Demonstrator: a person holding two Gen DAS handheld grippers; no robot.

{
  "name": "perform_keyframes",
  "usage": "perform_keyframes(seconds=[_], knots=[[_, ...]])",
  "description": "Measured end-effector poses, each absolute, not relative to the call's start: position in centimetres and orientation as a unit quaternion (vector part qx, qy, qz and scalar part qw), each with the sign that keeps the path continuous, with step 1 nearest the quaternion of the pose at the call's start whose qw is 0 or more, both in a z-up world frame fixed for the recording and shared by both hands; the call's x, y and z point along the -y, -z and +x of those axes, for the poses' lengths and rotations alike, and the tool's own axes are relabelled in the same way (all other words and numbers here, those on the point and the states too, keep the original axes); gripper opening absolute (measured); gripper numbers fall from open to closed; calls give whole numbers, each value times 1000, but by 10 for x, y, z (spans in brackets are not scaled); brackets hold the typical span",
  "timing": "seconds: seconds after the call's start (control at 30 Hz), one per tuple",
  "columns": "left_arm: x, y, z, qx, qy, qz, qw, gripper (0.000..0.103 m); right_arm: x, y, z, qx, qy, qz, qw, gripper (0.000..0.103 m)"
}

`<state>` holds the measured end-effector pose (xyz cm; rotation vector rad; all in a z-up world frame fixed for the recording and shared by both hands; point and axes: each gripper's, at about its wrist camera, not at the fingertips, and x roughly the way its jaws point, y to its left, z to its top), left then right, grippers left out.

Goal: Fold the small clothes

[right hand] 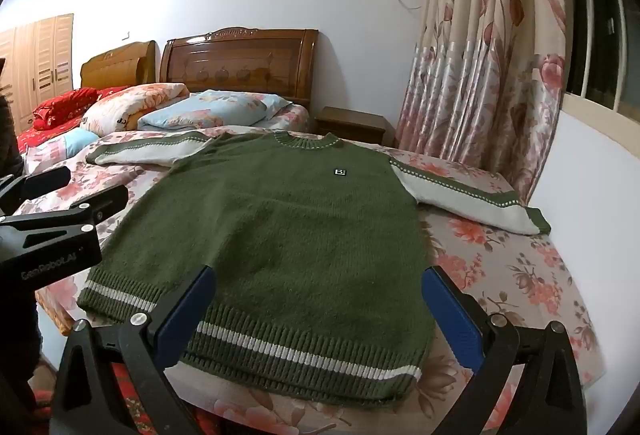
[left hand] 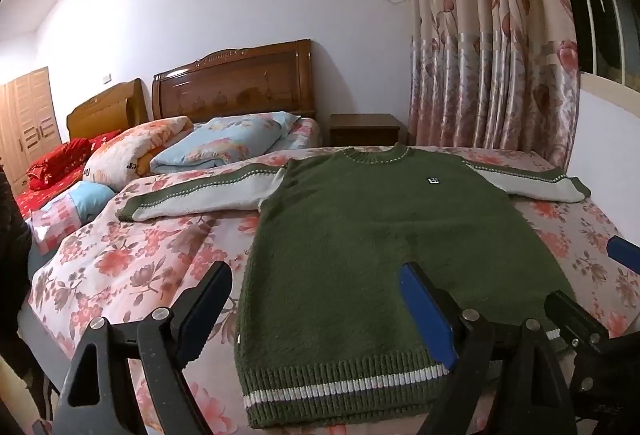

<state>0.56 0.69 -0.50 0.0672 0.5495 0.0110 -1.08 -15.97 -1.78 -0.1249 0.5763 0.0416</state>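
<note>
A small green knit sweater [left hand: 360, 227] [right hand: 280, 219] with pale sleeves and a striped hem lies flat, front up, on the floral bedspread [left hand: 140, 267] [right hand: 500, 267]. Both sleeves are spread out to the sides and the hem is nearest to me. My left gripper [left hand: 316, 271] hovers open over the hem's left part, one finger off the cloth's left edge and the other over the body. It also shows at the left in the right wrist view as the left gripper [right hand: 96, 183]. My right gripper [right hand: 318, 275] [left hand: 584, 271] stands open over the hem's right part. Nothing is pinched by either.
Folded quilts and a blue pillow [left hand: 224, 143] [right hand: 208, 113] lie near two wooden headboards [left hand: 236, 79]. A nightstand [right hand: 352, 125] and floral curtain [right hand: 480, 75] stand behind the bed. A white wall [right hand: 580, 175] runs close along the bed's right side.
</note>
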Motion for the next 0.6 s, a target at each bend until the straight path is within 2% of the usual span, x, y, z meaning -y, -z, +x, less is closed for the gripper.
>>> perform_keyframes(seconds=[0.6], knots=[[-6, 7, 7, -275, -4, 36, 961, 87, 161, 21, -11, -284, -19, -58, 957, 103]])
